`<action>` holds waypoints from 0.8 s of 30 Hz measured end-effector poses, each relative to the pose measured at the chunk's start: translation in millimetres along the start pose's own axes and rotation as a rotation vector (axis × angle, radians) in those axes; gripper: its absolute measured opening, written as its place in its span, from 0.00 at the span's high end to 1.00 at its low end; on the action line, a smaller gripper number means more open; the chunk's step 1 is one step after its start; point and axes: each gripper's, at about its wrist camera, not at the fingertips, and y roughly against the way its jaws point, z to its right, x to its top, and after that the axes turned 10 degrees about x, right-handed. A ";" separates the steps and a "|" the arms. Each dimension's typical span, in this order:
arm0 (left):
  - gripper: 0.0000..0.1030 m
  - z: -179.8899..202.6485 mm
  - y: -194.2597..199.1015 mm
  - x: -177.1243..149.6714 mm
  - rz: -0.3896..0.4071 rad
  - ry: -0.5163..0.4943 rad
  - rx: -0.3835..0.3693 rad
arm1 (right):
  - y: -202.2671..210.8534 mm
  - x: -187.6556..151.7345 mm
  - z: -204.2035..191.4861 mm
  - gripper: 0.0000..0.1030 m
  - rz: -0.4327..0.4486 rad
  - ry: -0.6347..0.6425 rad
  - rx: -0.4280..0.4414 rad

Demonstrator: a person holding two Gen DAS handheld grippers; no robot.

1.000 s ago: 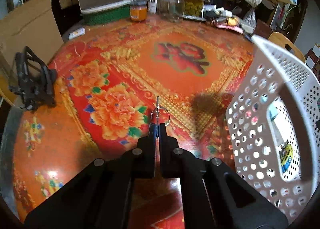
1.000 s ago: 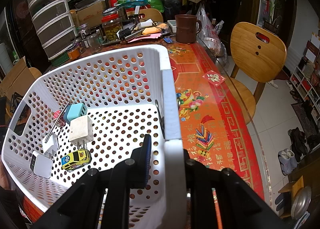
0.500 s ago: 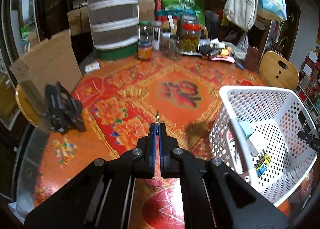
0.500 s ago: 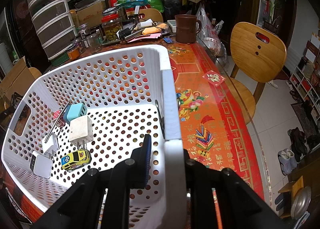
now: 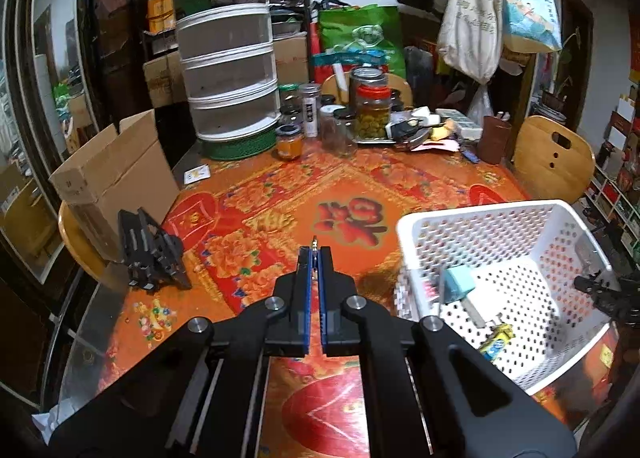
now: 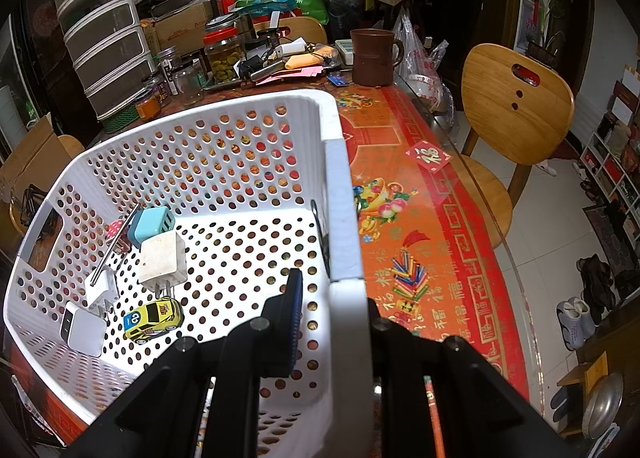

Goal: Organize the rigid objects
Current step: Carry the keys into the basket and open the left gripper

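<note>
So the left gripper (image 5: pixel 314 258) has its jaws pinched together on a thin metal key (image 5: pixel 314 246), only the tip pokes out past the blue pads. It hangs above the red and orange floral tablecloth (image 5: pixel 248 217), with the white perforated basket (image 5: pixel 472 213) off to its right.

The right gripper (image 6: pixel 332 290) is clamped on the basket's (image 6: pixel 340 197) side wall, one finger inside and one outside the rim.

Inside the basket there's a yellow toy car (image 6: pixel 154 316), a cream charger cube (image 6: pixel 163 258) lying just above it, a light blue charger (image 6: pixel 154 223) behind that, and a white adapter (image 6: pixel 82 328) near the corner. A thin metal rod (image 6: pixel 116 244) leans over the chargers.

A black folding stand (image 5: pixel 150 254) sits near the table's left edge, well apart from the basket
</note>
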 end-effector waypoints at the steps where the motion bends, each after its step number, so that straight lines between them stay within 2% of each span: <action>1: 0.98 5.3 3.9 1.9 0.006 -0.008 -0.002 | 0.0 0.0 0.0 0.84 0.000 0.000 0.000; 12: 0.98 66.1 29.7 11.3 0.042 -0.080 -0.064 | 0.2 0.0 0.2 0.84 0.000 0.000 0.001; 24: 0.98 127.1 20.6 -8.6 0.034 -0.193 -0.034 | 0.2 0.1 0.3 0.84 0.000 0.000 0.001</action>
